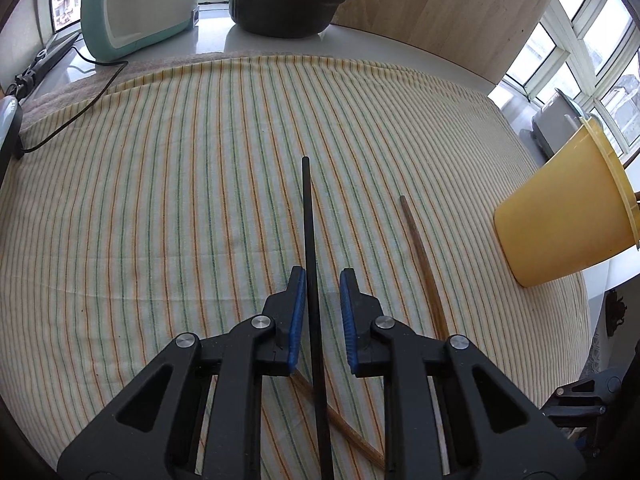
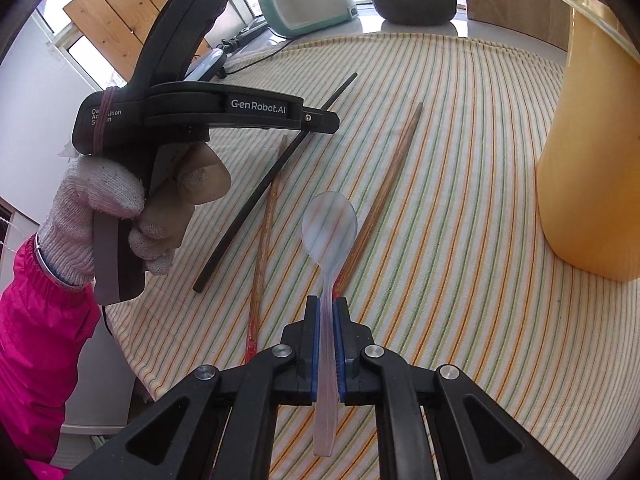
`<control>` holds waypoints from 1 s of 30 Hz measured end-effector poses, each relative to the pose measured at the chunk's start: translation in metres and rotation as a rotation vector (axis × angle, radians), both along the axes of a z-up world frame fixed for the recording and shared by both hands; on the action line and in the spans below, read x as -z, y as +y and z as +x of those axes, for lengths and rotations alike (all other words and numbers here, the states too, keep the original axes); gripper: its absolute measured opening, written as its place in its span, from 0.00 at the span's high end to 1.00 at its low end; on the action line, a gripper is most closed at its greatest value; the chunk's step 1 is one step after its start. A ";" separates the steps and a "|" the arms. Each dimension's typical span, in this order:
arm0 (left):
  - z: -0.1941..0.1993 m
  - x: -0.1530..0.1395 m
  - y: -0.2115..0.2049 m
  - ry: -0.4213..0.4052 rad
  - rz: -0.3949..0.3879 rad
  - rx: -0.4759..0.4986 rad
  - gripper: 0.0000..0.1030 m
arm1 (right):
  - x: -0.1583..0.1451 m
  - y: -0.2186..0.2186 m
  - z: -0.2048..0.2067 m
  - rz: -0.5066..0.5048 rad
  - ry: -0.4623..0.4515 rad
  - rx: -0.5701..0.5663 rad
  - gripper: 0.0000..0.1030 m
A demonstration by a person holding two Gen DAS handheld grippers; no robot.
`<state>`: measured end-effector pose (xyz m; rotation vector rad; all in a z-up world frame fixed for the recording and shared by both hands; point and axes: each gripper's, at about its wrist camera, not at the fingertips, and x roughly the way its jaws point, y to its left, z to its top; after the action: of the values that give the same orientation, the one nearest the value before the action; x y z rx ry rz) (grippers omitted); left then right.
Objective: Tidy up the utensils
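Note:
My left gripper is open around a black chopstick that lies between its blue pads on the striped cloth, close to the left pad. Two wooden chopsticks lie there too, one to the right and one crossing under the fingers. My right gripper is shut on the handle of a translucent plastic spoon, held above the cloth with its bowl pointing forward. In the right wrist view the black chopstick and both wooden chopsticks show. A yellow utensil holder stands at the right.
The striped cloth covers the table. A black pot with a yellow lid, a teal appliance with a black cable, and a wooden board stand at the far edge. The gloved hand holding the left gripper is at the left.

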<state>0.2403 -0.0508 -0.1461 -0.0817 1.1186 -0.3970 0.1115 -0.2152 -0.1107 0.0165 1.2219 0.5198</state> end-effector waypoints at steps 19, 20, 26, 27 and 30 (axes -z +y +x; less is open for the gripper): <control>-0.019 -0.025 0.016 -0.063 -0.034 -0.008 0.97 | -0.006 -0.021 -0.015 -0.054 -0.032 0.025 0.96; -0.020 -0.026 0.017 -0.065 -0.035 -0.008 0.97 | -0.005 -0.023 -0.016 -0.065 -0.027 0.030 0.96; -0.024 -0.029 0.021 -0.070 -0.052 -0.011 0.97 | -0.001 -0.026 -0.013 -0.066 -0.010 -0.006 0.68; -0.025 -0.029 0.022 -0.071 -0.053 -0.011 0.97 | -0.003 -0.027 -0.012 -0.055 -0.021 -0.003 0.62; -0.026 -0.031 0.025 -0.074 -0.055 -0.015 0.97 | -0.005 -0.029 -0.004 -0.051 -0.049 0.010 0.61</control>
<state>0.2147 -0.0256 -0.1149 -0.1229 1.0334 -0.4149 0.1073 -0.2442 -0.1057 -0.0336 1.1863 0.4775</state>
